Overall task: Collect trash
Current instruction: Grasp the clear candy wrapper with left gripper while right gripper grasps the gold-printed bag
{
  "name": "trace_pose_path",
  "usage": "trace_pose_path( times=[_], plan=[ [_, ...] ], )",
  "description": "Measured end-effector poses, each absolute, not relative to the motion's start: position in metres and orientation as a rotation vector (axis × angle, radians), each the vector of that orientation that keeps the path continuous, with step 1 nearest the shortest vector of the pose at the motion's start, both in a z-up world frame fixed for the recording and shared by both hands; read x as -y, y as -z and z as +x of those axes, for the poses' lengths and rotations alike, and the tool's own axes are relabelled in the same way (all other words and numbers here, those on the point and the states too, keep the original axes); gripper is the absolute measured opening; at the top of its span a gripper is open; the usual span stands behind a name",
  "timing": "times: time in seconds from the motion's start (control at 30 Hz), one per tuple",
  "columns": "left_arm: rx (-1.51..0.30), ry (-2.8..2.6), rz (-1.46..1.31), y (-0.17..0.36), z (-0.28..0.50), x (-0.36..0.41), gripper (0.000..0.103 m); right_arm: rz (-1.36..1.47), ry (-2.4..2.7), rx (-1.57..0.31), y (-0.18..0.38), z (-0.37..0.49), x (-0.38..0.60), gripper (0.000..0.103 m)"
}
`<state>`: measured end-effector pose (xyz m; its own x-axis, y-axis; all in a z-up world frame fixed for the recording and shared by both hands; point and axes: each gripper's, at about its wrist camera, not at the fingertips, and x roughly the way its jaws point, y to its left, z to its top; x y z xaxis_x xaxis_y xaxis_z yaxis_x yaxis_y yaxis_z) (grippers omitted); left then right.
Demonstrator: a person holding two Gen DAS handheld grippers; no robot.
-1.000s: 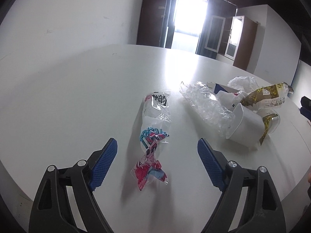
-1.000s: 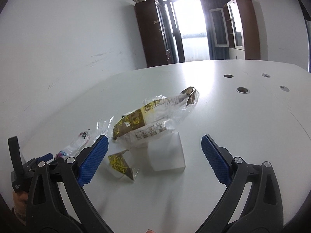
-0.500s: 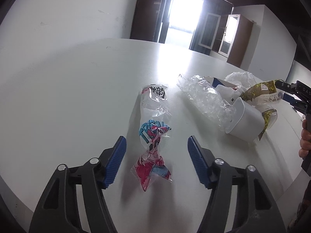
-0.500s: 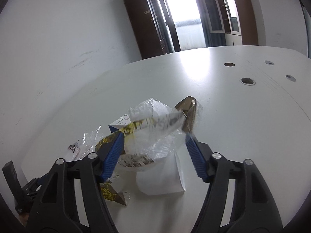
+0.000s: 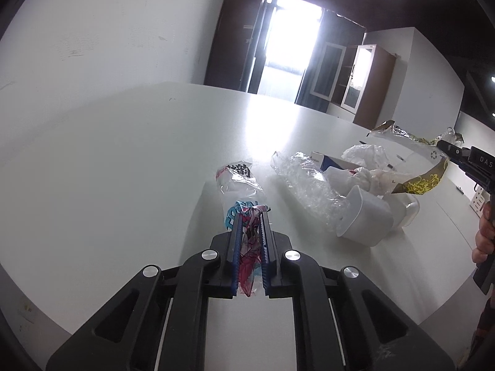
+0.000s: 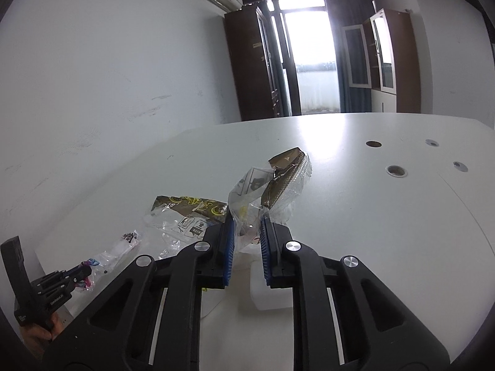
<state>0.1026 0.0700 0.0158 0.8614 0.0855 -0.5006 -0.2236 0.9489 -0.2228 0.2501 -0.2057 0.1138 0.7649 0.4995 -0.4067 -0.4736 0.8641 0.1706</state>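
Table point(image 5: 123, 170): white, round-edged, carrying every item listed; serving as the landmark for all places below.

Trash pile point(image 5: 355, 191): lying toward the right side of the table in the left wrist view; comprising a crumpled clear plastic bag point(image 5: 306, 182), a tipped white cup point(image 5: 368, 216) and white crumpled wrapping; waiting uncollected, judging by how it lies.

Gold-printed wrapper point(image 6: 272, 191): clear film with brown and gold print, standing up off the table between the right gripper's pads; a second part point(image 6: 188, 213) trailing down and left toward the table.

Pink-and-blue snack wrapper point(image 5: 244, 204): long axis running straight away from the left gripper, near end pinched, far end with black print resting on the table just left of the pile.

Left gripper point(image 5: 250, 228): jaws pressed nearly together, pinching the pink-and-blue snack wrapper's near end; sitting low over the table's near edge.

Right gripper point(image 6: 247, 232): jaws drawn close, clamping the gold-printed wrapper's lower film; hanging over the pile, above a white container point(image 6: 269, 290).

Key relation: each wrapper is lying directly ahead of its own gripper, along the finger line; the right gripper is being the nearer one to the remaining pile.

Step, as judged: both pieces gripped; lifting away and dropping off appear to be next.
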Motion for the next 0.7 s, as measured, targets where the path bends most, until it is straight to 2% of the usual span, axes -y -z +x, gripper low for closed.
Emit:
trace_pose_path(
  times=[0.3,0.7],
  plan=[
    [-0.426,-0.134,-0.256,-0.050,0.072,-0.052,0.009,0.033,-0.530,-0.438,-0.118,0.204,0.216,0.014],
    [-0.401,-0.047,-0.260,-0.068,0.017,-0.029,0.009,-0.004,-0.567,-0.435,-0.112,0.139,0.225,0.014]
  ],
)
